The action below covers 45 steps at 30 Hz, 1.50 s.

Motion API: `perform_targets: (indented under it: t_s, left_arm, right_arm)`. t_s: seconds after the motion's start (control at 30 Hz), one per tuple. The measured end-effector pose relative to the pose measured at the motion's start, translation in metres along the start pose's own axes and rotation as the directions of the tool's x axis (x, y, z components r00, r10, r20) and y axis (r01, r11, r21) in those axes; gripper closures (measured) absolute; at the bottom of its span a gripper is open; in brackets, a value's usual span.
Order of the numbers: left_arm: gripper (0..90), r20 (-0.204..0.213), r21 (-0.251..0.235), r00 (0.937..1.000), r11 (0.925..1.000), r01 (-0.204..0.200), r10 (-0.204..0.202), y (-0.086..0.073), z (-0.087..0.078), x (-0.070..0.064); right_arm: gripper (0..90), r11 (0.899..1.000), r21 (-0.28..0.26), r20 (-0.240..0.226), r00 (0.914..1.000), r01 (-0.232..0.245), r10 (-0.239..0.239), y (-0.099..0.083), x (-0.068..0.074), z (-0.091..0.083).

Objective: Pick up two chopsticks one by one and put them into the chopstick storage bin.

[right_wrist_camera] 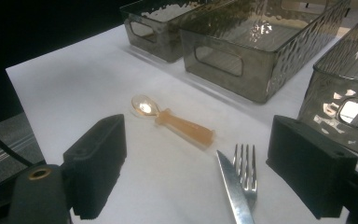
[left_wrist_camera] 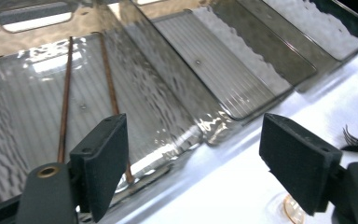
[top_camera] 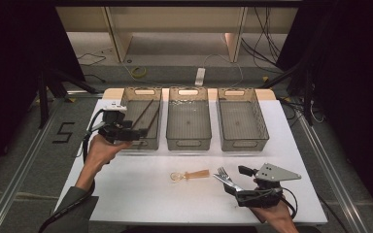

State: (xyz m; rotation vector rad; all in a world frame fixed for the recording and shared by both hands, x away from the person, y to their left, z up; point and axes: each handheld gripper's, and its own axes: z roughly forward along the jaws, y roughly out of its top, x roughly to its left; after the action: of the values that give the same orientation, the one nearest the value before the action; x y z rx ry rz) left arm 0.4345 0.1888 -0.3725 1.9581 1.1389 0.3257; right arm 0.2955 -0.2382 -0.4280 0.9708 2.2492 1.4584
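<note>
The far half of the counter (top_camera: 126,179) is barred by three bins set side by side, with only narrow gaps left between their walls. The left bin (top_camera: 143,116) holds two chopsticks (left_wrist_camera: 65,107), so its floor is partly taken; the middle bin (top_camera: 189,119) and the right bin (top_camera: 241,119) are left open from above. In front of the bins, wide bare counter is found, broken only by a small spoon (right_wrist_camera: 175,122) and, near it, a knife (right_wrist_camera: 235,191) lying against a fork (right_wrist_camera: 245,170).

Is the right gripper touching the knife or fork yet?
Apart. The right gripper view shows the right gripper open, with knife and fork lying between its jaws, white table visible on both sides.
</note>
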Motion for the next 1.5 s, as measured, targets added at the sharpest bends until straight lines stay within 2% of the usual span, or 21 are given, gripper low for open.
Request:
perform_targets:
  t_s: [0.17,0.23,0.37,0.4,0.6,0.9,1.03,1.33,1.5]
  left_arm:
    - [20.8,0.046,0.019,0.9974,0.9982,-0.057,0.056,-0.005,0.004,-0.017]
    - [20.2,0.056,0.021,0.9963,0.9975,-0.067,0.066,-0.005,0.007,-0.024]
    - [19.3,0.083,0.035,0.9907,0.9932,-0.111,0.108,-0.005,0.013,-0.039]
    - [18.9,0.086,0.040,0.9905,0.9930,-0.111,0.107,-0.005,0.015,-0.042]
    - [18.2,0.107,0.060,0.9857,0.9888,-0.137,0.130,-0.009,0.023,-0.053]
    - [17.8,0.133,0.102,0.9751,0.9762,-0.191,0.177,-0.014,0.035,-0.068]
    - [17.2,0.142,0.100,0.9729,0.9752,-0.197,0.183,-0.014,0.039,-0.073]
    - [16.5,0.159,0.109,0.9631,0.9656,-0.236,0.217,-0.018,0.047,-0.085]
    - [16.5,0.168,0.108,0.9609,0.9649,-0.240,0.220,-0.020,0.050,-0.090]
  right_arm:
    - [20.1,1.000,-0.001,0.001,1.0000,0.002,-0.002,0.000,0.001,0.000]
    - [20.1,1.000,0.001,0.001,1.0000,0.003,-0.003,0.000,0.001,0.000]
    - [20.1,1.000,-0.001,0.000,1.0000,0.003,-0.003,0.000,0.001,-0.001]
    - [20.1,1.000,-0.001,-0.001,1.0000,0.003,-0.003,0.000,0.001,-0.001]
    - [20.1,1.000,0.001,0.001,1.0000,0.004,-0.004,0.000,0.000,-0.001]
    - [20.1,1.000,-0.003,0.000,1.0000,0.002,-0.002,-0.001,-0.002,-0.001]
    - [20.1,1.000,-0.003,0.000,1.0000,-0.002,0.002,-0.001,-0.004,-0.001]
    - [20.1,1.000,-0.004,0.001,1.0000,-0.004,0.004,-0.001,-0.004,-0.002]
    - [20.1,1.000,-0.004,0.001,1.0000,-0.004,0.004,-0.001,-0.004,-0.001]
